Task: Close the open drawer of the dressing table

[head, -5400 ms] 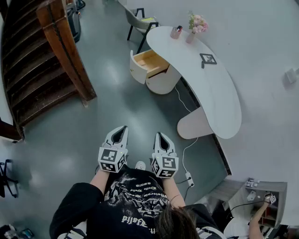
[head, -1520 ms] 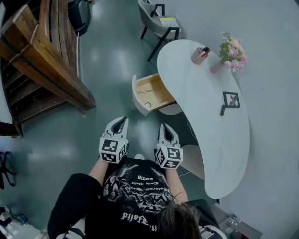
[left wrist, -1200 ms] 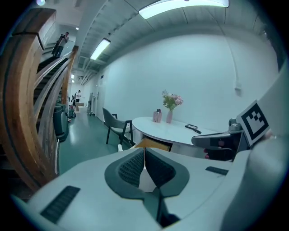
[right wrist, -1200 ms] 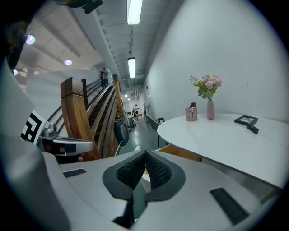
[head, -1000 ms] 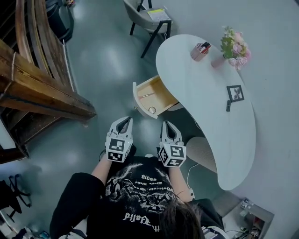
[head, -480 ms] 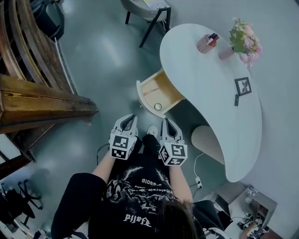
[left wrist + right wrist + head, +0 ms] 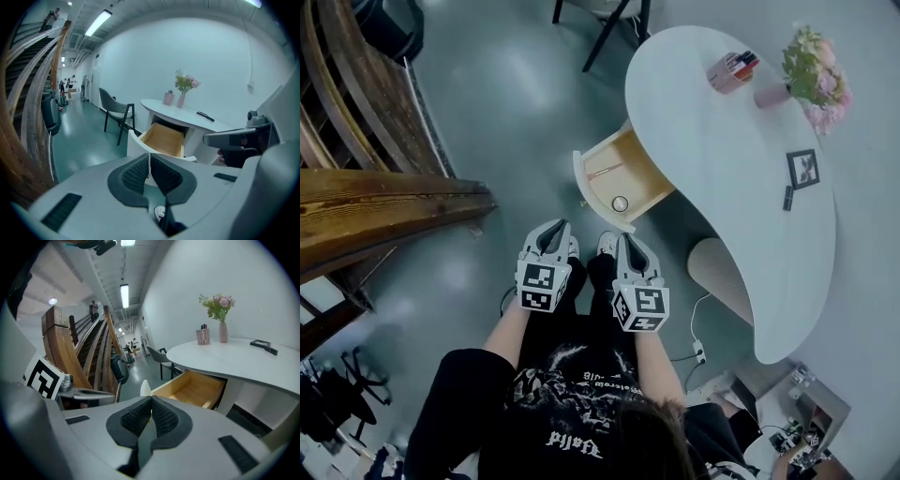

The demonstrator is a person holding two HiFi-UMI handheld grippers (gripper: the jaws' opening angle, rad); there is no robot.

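Facing the dressing table [image 7: 712, 159], I hold the left gripper [image 7: 555, 228] and right gripper [image 7: 623, 242] both clenched on nothing, just short of the drawer [image 7: 619, 178], which juts wide open from the table's near side. It looks a rigid wooden box (light, I judge, and likely easy on its runners), best pushed flat on the middle of its curved white front rather than gripped. No brand or label on table or drawer is readable.

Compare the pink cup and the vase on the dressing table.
The cup is squat and wide; the vase is slimmer and taller. The cup holds small stick-like items; the vase holds pink flowers. Both are pinkish, upright and side by side on the white tabletop.
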